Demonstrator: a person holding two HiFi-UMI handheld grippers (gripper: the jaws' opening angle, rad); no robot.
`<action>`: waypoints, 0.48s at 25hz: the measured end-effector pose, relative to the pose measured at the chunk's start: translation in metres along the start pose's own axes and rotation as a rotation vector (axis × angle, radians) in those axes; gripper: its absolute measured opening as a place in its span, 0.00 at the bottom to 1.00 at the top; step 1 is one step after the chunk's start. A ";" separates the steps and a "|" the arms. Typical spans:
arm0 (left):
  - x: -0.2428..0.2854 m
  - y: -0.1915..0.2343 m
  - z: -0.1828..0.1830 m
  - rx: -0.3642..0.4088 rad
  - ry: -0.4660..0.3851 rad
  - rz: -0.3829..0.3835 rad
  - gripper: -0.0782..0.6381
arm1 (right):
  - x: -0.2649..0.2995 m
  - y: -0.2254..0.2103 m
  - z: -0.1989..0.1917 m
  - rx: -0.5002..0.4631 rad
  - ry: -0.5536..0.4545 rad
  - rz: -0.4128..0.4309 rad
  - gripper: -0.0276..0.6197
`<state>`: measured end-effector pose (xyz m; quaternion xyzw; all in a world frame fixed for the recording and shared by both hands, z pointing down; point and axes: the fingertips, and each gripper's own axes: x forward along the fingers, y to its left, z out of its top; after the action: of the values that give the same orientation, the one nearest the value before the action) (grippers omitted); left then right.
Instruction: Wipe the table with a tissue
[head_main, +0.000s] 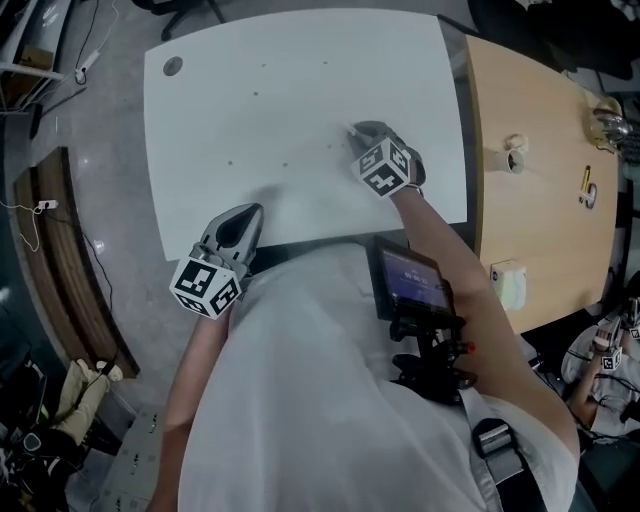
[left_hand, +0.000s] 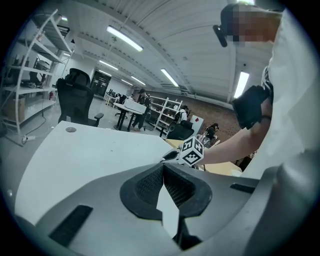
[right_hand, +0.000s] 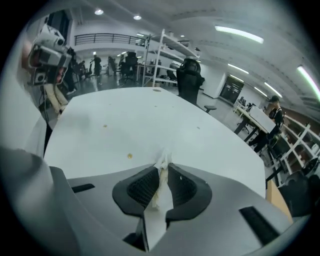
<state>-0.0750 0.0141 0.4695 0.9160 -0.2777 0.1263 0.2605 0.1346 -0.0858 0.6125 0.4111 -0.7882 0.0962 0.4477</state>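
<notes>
The wide white rectangular table (head_main: 290, 90) fills most of the head view. Its top is smooth and bare apart from a scatter of tiny marks.

The right gripper (head_main: 358, 131) reaches out over the middle of the table's right half. Its jaws are clamped on a crumpled white paper tissue (right_hand: 161, 180), and a small tuft pokes out past the tips towards the tabletop.

The left gripper (head_main: 250, 213) hangs near the table's near edge, well apart from the right one. Its jaws are closed tip to tip with nothing between them.

A few small yellowish specks (right_hand: 129, 156) lie on the surface just ahead of the tissue. They look like the thing to wipe.

The tissue is probably very light, soft and limp, and it would tear easily if dragged hard or snagged. Held deep in the jaws as it is, little of it meets the table. A hold on a bunched edge, leaving a loose pad hanging below the tips, would likely wipe better. Pressure should be gentle and flat, because the thin paper slides easily on the slick top.
</notes>
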 end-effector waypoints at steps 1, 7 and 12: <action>-0.002 0.003 0.000 -0.003 -0.001 0.004 0.12 | 0.003 0.001 -0.002 -0.028 0.010 -0.004 0.13; -0.007 0.011 -0.008 -0.027 0.000 0.011 0.12 | -0.002 0.013 -0.006 -0.098 0.022 0.046 0.13; -0.006 0.010 -0.005 -0.020 -0.002 -0.004 0.12 | -0.012 0.035 -0.010 -0.149 0.044 0.108 0.13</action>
<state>-0.0856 0.0121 0.4752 0.9141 -0.2773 0.1219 0.2697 0.1189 -0.0511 0.6163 0.3312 -0.8043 0.0704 0.4884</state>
